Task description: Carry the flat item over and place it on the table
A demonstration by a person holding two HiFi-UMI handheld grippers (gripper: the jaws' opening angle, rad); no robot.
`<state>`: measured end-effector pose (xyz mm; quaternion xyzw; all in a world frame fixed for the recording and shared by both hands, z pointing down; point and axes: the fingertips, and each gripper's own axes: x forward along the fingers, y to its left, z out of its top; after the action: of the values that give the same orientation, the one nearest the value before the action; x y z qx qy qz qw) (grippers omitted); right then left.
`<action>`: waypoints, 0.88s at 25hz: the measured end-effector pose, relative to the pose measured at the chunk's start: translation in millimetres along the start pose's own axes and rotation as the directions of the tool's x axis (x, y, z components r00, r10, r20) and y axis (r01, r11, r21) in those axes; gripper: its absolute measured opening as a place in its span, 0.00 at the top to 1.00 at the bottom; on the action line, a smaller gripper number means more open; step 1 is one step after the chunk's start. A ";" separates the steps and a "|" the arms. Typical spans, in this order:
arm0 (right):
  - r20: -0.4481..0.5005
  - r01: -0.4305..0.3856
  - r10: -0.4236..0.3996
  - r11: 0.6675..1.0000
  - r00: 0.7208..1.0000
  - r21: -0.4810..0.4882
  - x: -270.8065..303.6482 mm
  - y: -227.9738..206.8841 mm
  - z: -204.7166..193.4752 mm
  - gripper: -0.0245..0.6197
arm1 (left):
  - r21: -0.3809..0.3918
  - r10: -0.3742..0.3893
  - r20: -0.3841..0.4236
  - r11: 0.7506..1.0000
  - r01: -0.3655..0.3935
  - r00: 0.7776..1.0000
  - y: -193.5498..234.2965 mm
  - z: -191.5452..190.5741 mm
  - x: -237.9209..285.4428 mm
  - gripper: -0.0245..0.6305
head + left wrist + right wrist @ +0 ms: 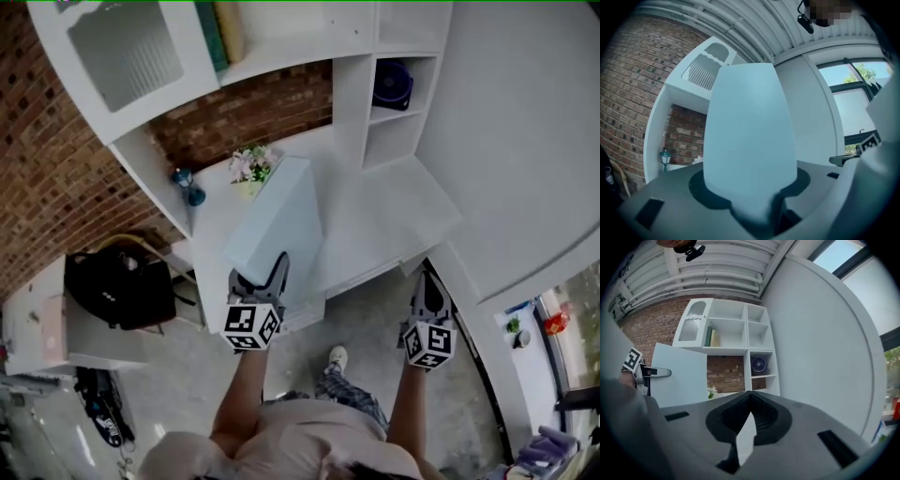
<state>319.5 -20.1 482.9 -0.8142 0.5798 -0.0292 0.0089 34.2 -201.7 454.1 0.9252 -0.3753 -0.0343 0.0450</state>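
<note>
The left gripper (261, 277) is clamped on the near edge of a pale blue flat rectangular panel (277, 223). The panel is held clear of the white table (380, 225). Its long axis runs straight out from the jaws, tilted up towards the white shelf unit (352, 89). The table lies directly beneath and ahead of it, so I'd say setting it down means lowering its far end. The right gripper (429, 287) hangs well off to the right, jaws pressed together on nothing. I can read no brand or label, only the square-patterned marker cubes (251, 325).
</note>
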 end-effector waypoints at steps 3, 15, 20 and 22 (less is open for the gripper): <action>-0.011 -0.059 0.059 0.998 0.998 -0.009 48.8 -9.6 5.8 0.94 | 0.004 0.053 0.006 0.999 -0.053 0.999 3.4 1.0 33.0 0.55; -0.042 -0.232 0.231 0.973 0.972 -0.019 164.2 6.8 11.0 0.94 | 0.040 0.160 0.026 0.986 -0.161 0.987 7.2 6.3 117.7 0.55; -0.043 -0.265 0.264 0.964 0.964 -0.022 188.7 21.6 13.2 0.94 | 0.029 0.176 0.021 0.984 -0.176 0.984 10.6 1.4 143.5 0.55; -0.048 -0.274 0.273 0.961 0.961 -0.024 198.0 25.6 11.8 0.94 | 0.028 0.186 0.016 0.982 -0.187 0.982 13.6 -1.0 153.4 0.55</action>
<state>360.6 -215.7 477.3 -0.7256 0.6870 -0.0366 -0.0125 134.7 -318.4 452.1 0.8863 -0.4611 -0.0307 0.0316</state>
